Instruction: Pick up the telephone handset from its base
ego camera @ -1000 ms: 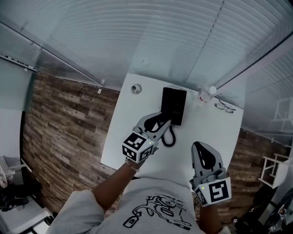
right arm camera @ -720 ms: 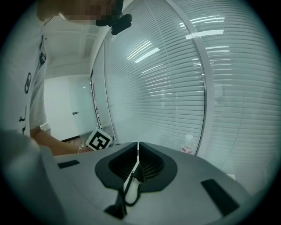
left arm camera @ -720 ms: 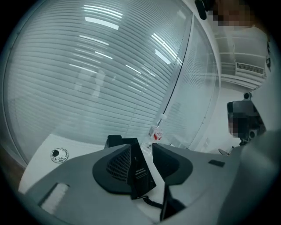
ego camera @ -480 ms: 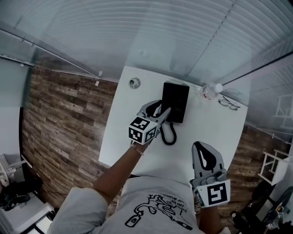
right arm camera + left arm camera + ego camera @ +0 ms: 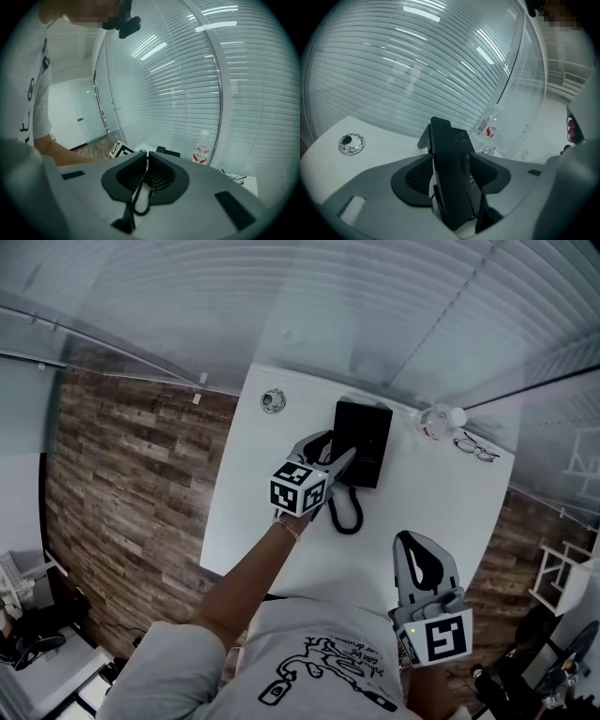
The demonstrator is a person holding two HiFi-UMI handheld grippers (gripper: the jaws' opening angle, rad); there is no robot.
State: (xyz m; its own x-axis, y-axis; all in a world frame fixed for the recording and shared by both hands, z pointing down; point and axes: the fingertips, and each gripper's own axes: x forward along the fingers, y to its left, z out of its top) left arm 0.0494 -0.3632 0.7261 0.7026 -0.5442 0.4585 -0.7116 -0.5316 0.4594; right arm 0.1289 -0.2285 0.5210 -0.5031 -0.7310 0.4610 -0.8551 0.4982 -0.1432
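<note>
A black telephone base (image 5: 370, 442) sits at the far middle of the white table (image 5: 248, 521), and its handset (image 5: 341, 430) lies along the base's left side. My left gripper (image 5: 330, 454) reaches over that side. Its jaws have just been opening and now stand wide on either side of the handset (image 5: 450, 178), which runs upright between them; I see no pad pressing on it. A coiled cord (image 5: 347, 512) loops on the table near the phone. My right gripper (image 5: 414, 542) hovers at the near right, jaws shut with nothing in them (image 5: 146, 155).
A clear bottle with a red label (image 5: 437, 421) and a pair of glasses (image 5: 476, 448) sit at the table's far right. A round metal grommet (image 5: 273, 401) is at the far left. Window blinds rise behind the table. Wood floor lies to the left.
My left gripper has moved forward and down to the phone's left side, and its jaws have widened around the handset. The right gripper has sunk slightly.
</note>
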